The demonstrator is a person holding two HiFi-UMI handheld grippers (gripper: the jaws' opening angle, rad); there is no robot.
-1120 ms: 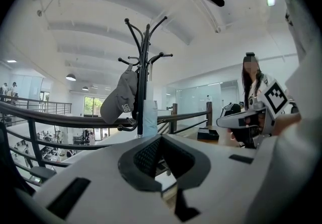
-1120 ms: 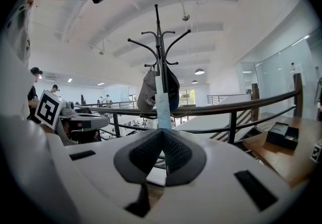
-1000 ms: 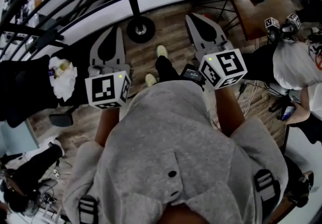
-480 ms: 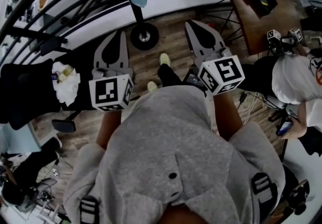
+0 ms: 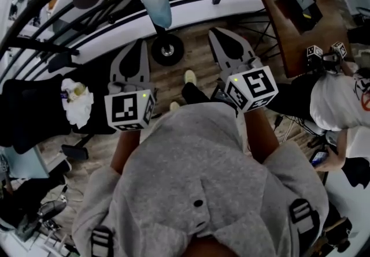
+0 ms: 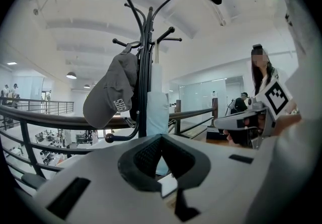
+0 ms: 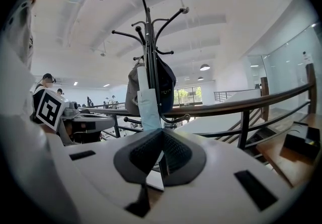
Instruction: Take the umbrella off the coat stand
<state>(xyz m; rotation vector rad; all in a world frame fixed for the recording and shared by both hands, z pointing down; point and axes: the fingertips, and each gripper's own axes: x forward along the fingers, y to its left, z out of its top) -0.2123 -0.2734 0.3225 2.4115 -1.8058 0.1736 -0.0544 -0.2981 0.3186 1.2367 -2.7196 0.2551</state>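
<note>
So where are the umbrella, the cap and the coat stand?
umbrella (image 7: 147,107): right gripper view, folded pale blue fabric.
cap (image 6: 108,94): left gripper view, grey crown.
coat stand (image 5: 167,51): head view, round base.

My head camera looks steeply down; both gripper cameras face the near black metal coat stand (image 6: 145,67).

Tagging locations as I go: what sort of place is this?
Probably an upper-floor walkway in an open office or lab: a railing overlooks a lower level, glass partitions stand behind, and a coat stand is beside the railing.
</note>
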